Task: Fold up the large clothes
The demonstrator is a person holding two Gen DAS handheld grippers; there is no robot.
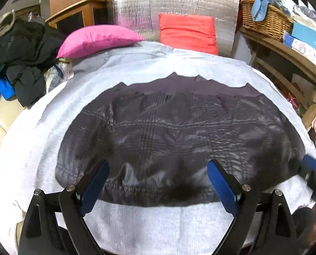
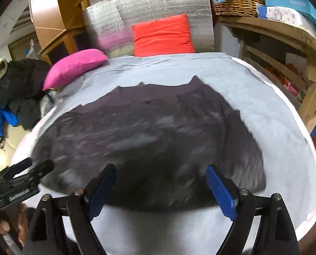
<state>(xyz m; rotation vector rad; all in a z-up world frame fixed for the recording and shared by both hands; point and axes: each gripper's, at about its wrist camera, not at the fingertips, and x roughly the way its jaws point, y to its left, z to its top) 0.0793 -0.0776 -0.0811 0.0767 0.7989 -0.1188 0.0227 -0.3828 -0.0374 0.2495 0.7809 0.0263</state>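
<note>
The dark garment [image 1: 174,140] lies spread flat mid-bed [image 1: 26,148], both the left gripper [image 1: 158,182] and right gripper [image 2: 161,186] gaping empty at its 6 o'clock hem, so, though blur obscures edges, any pinch should take matching corners evenly.

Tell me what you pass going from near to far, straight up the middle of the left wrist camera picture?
Left gripper → dark plaid garment → pale sheet → red cushion → silver foil panel.
</note>
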